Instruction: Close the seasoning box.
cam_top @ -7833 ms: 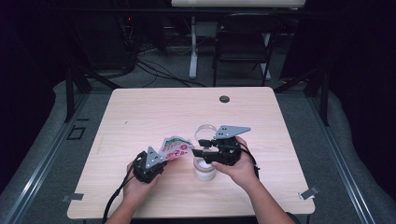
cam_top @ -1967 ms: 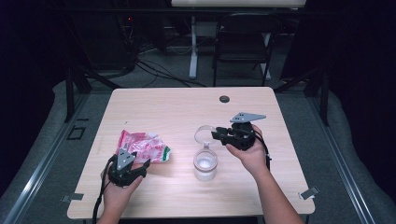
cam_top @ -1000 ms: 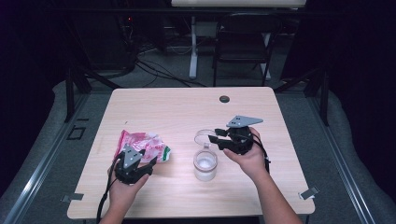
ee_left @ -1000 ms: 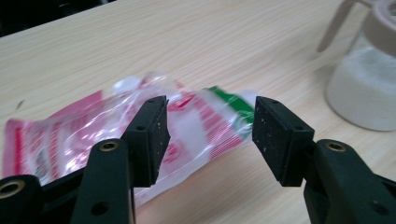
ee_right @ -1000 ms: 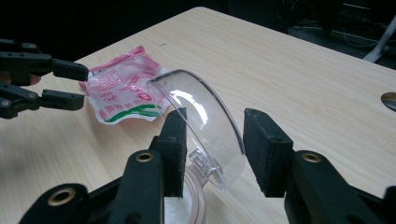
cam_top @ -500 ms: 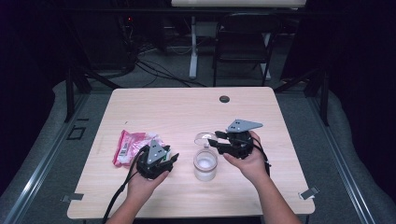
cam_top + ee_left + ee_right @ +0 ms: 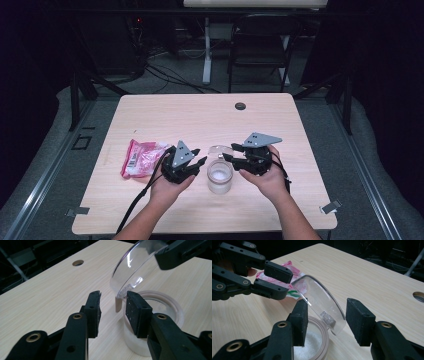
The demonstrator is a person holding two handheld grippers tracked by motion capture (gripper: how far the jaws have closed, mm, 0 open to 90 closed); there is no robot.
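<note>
Left claw (image 7: 196, 155) left pink packet (image 7: 141, 157) near bench's left edge, crossed to jar (image 7: 220, 175); jaws closing, nothing between. Right claw (image 7: 227, 152) jaws opening astride tilted clear hinged lid (image 7: 319, 302), apparently keeping it raised. Jar near front edge: round, translucent, white granules inside. Packet crinkly plastic.

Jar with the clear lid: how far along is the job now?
Done: white grains lie in the jar; the pink packet lies aside. In hand: the right gripper, jaws just opening, flanks the raised lid; the left gripper, empty, has just been closing. Left: shutting the lid.
</note>
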